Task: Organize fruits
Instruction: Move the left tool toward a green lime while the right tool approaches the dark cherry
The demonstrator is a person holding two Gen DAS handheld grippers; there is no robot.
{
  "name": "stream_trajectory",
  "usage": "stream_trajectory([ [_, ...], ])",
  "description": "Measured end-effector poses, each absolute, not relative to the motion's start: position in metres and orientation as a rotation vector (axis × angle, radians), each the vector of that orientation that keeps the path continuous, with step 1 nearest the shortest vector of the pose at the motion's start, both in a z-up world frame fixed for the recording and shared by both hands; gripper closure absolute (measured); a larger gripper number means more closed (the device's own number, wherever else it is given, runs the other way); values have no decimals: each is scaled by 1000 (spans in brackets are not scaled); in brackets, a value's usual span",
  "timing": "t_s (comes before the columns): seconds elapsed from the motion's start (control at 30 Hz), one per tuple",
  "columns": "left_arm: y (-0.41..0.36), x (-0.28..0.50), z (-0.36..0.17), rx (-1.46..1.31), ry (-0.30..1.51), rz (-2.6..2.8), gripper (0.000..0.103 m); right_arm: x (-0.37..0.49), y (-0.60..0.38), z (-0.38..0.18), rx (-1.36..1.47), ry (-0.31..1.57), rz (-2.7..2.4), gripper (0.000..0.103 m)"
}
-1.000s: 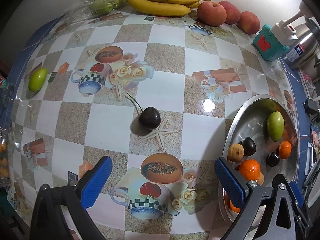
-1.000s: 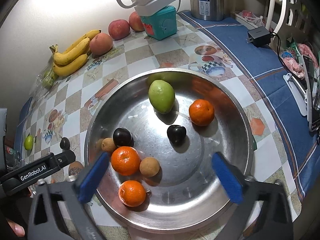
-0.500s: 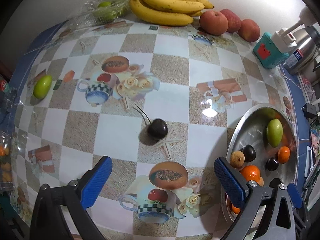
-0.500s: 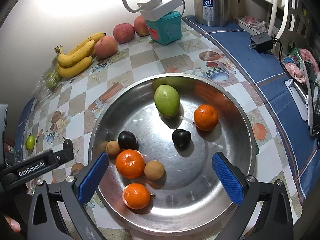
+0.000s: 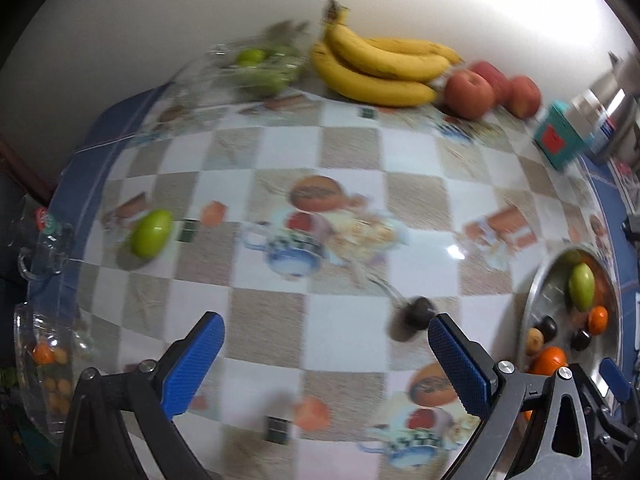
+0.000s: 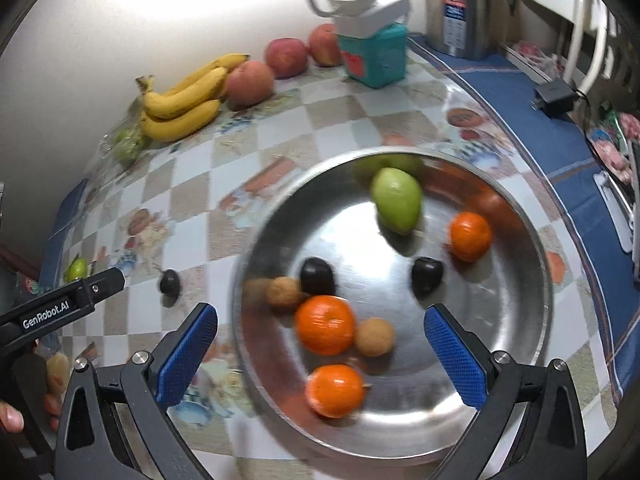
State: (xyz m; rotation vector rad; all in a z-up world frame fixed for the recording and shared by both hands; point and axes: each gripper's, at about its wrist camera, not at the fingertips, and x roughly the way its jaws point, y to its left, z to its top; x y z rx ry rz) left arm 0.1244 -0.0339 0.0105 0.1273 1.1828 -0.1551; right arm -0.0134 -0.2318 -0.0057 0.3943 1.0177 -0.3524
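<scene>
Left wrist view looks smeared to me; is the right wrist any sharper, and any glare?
Left wrist: motion blur across the tablecloth and dark cherry; one glare spot right of centre. Right wrist: steel bowl and fruit smeared too, bananas fairly crisp, wall overexposed. Fisheye bending in both.

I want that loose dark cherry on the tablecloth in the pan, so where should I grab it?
Grip the cherry's round body across its sides, from above; its thin stem trails toward the far left, so avoid that.

Cherry (image 5: 416, 312) on the tablecloth (image 5: 344, 332) left of the bowl (image 6: 536, 280), bananas (image 5: 380, 66) behind
</scene>
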Motion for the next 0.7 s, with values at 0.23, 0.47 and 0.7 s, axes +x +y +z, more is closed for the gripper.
stream_trajectory([
  [0.23,17,138,9,82,1178,-66,0,17,-187,4,329,1006,-256,0],
  [0.47,52,147,-4,43,1217,-33,0,48,-144,-7,324,1065,-157,0],
  [0.7,77,166,-2,88,1195,-52,1,71,-119,-21,289,1118,-122,0],
])
